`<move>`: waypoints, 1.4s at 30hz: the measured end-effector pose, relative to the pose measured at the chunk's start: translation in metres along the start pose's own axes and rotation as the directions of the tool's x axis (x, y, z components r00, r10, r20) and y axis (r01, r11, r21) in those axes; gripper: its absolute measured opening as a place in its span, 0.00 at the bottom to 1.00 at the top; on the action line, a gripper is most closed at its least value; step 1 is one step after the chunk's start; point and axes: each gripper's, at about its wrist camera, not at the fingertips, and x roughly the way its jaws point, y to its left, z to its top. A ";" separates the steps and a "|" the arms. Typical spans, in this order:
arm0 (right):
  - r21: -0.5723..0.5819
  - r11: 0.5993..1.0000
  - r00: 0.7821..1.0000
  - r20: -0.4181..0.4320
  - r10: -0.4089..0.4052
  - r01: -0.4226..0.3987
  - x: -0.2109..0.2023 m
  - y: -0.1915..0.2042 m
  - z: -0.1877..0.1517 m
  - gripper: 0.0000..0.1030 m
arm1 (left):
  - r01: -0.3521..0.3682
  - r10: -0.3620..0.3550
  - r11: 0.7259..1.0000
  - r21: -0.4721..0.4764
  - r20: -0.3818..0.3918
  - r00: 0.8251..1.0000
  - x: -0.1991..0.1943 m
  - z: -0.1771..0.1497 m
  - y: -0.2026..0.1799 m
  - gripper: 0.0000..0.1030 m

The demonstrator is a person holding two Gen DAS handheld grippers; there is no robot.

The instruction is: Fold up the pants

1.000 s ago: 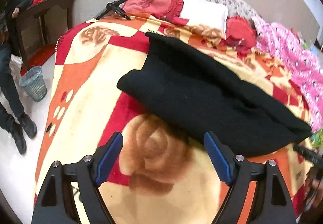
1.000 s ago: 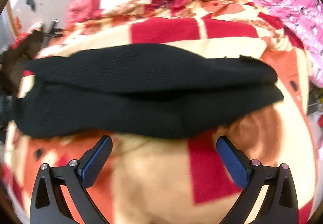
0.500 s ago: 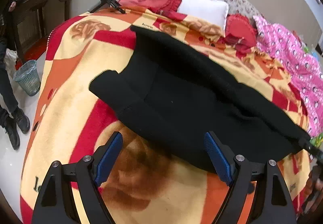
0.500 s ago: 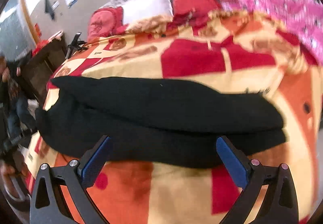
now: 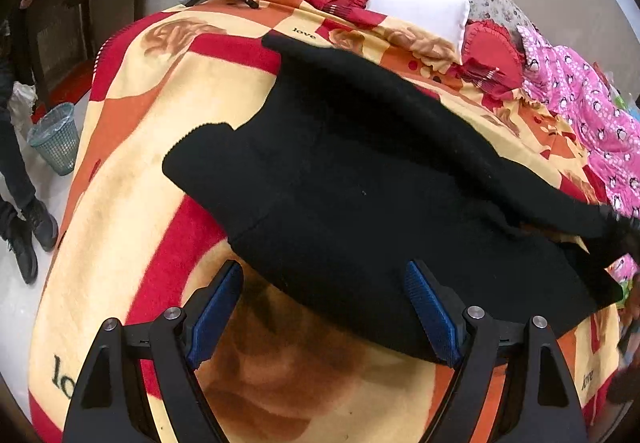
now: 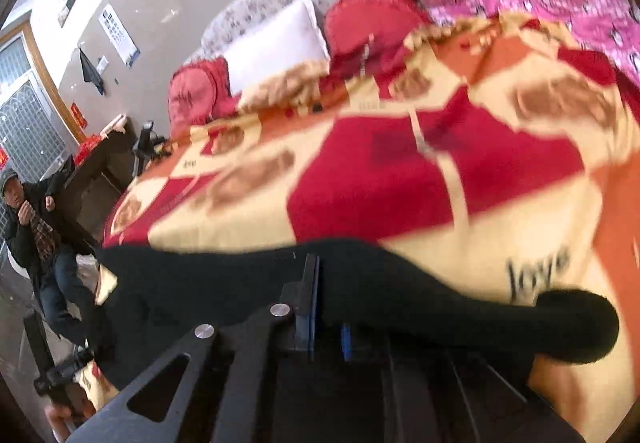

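The black pants (image 5: 360,179) lie across the blanket (image 5: 132,179) on the bed, already doubled lengthwise so that one leg rests on the other, and they are long and not yet folded across. This is, I judge, the early middle of the task: the first fold looks done, and the folds that bring one end over the other are left. The right gripper (image 6: 326,307) has just been closing, and its jaws now stand pressed together on the edge of the pants, with the dark cloth pinched between the blue pads and bunched around them. In the left wrist view this same end of the pants looks raised a little at the far right, though it is blurred there. The left gripper (image 5: 324,311) has its jaws wide apart and holds nothing; it hovers over the near edge of the pants, near the other end. A person sits beside the bed.
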 end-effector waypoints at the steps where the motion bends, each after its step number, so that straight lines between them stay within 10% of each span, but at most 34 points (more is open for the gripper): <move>1: 0.006 1.000 1.000 0.022 0.006 -0.006 0.000 0.001 0.011 0.07 | 0.000 0.000 1.000 -0.001 0.007 1.000 0.000 0.000 -0.002 0.80; 8: 0.048 0.999 0.998 0.057 -0.028 0.025 0.043 0.000 0.072 0.12 | -0.003 0.002 1.000 -0.007 -0.011 1.000 0.009 -0.004 0.000 0.80; 12: 0.051 0.994 0.995 -0.041 -0.093 0.095 0.070 -0.003 0.079 0.43 | 0.005 -0.005 1.000 -0.025 -0.006 1.000 0.009 -0.002 0.001 0.80; 15: 0.031 0.997 0.998 -0.019 -0.067 0.067 0.044 -0.005 0.063 0.69 | 0.009 -0.009 0.999 -0.048 0.003 1.000 0.007 0.000 0.005 0.80; 19: -0.019 0.993 0.993 -0.008 -0.117 0.117 -0.011 -0.015 0.022 0.78 | 0.032 -0.031 0.996 -0.084 0.009 0.999 0.006 -0.003 0.008 0.80; 33: 0.132 0.974 0.979 -0.114 -0.169 0.184 -0.062 -0.097 -0.089 0.83 | 0.049 -0.047 0.989 -0.141 0.014 0.999 0.010 -0.005 0.011 0.81; 36: 0.126 0.982 0.988 -0.075 -0.135 0.143 -0.055 -0.097 -0.082 0.68 | 0.072 -0.070 0.986 -0.150 0.019 0.997 0.014 -0.001 0.011 0.78; 38: 0.129 0.987 0.993 -0.073 -0.088 0.097 -0.047 -0.094 -0.077 0.24 | 0.118 -0.116 0.982 -0.145 0.024 0.993 0.016 0.000 0.009 0.54; 39: 0.135 0.988 0.994 -0.078 -0.072 0.082 -0.042 -0.091 -0.074 0.18 | 0.118 -0.119 0.984 -0.137 0.007 0.993 0.019 0.001 0.008 0.24; 42: 0.092 0.993 0.996 -0.041 -0.074 0.078 -0.050 -0.077 -0.069 0.10 | 0.119 -0.120 0.985 -0.126 -0.002 0.993 0.016 0.006 0.009 0.11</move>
